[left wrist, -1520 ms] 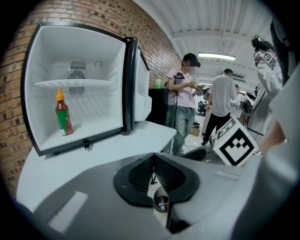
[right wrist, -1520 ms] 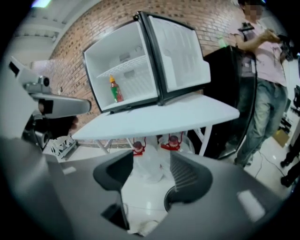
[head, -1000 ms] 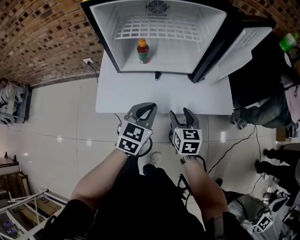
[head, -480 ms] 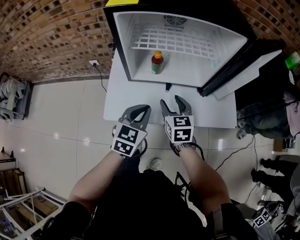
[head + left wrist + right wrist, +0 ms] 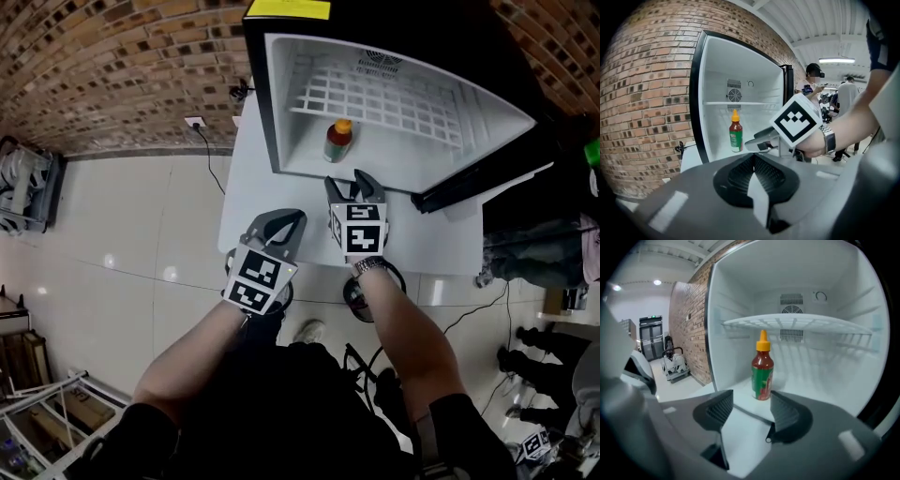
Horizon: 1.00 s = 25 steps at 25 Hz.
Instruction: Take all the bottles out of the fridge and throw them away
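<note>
- Two grippers. Left gripper (image 5: 279, 221), nearest: jaws pressed together, nothing between them.
- Right gripper (image 5: 345, 181), at the fridge's threshold: jaws spread apart, empty.
- One bottle (image 5: 338, 141): red contents, orange cap, green label with unreadable print. It stands upright on the fridge floor, just ahead of the right gripper's jaws, untouched.
- One wire shelf (image 5: 394, 98) above the bottle.
- One fridge (image 5: 272, 103), door open; yellow sticker (image 5: 288, 9) on top, unreadable.

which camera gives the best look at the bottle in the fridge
The right gripper view: the bottle stands close and centred, with its orange cap and green label clear. The left gripper view shows it whole but smaller; the head view shows it small, from steeply above.
</note>
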Each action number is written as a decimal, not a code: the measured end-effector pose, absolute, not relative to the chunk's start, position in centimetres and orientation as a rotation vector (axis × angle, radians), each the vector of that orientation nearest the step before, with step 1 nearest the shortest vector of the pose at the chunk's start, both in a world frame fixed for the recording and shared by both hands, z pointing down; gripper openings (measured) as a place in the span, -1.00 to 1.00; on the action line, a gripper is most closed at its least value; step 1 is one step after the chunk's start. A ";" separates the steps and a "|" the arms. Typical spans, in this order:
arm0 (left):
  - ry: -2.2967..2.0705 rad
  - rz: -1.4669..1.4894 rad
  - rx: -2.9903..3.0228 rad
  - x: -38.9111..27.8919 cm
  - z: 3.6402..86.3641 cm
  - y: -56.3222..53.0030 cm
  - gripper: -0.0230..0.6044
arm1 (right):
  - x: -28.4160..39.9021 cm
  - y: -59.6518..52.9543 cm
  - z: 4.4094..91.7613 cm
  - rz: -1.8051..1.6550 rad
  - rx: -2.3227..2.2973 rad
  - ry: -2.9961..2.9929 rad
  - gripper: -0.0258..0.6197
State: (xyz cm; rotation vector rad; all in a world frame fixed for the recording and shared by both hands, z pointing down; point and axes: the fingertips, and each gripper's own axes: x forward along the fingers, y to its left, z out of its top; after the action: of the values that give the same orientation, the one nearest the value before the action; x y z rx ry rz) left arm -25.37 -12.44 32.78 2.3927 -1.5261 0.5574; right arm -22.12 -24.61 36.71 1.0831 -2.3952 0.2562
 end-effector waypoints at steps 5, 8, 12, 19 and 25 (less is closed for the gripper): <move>-1.505 0.569 2.394 -26.8 33.5 -13.6 -0.92 | -23.4 -27.8 37.7 0.251 1.114 -2.350 -0.09; -1.499 0.577 2.392 -27.5 33.8 -14.0 -0.92 | -23.9 -29.3 38.4 0.261 1.129 -2.335 -0.01; -1.494 0.588 2.383 -28.5 34.4 -14.2 -0.92 | -24.7 -30.9 39.1 0.267 1.143 -2.322 -0.01; -1.491 0.612 2.377 -29.4 34.8 -14.4 -0.92 | -26.1 -32.8 39.3 0.269 1.156 -2.326 -0.01; -1.496 0.625 2.369 -29.9 35.2 -14.6 -0.92 | -26.4 -33.7 39.5 0.236 1.176 -2.324 -0.05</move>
State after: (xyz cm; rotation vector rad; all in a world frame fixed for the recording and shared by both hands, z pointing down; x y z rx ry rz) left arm -29.95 -14.62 35.15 2.3694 -1.4962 0.6253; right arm -26.38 -33.74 39.48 1.1758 -2.3238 0.2358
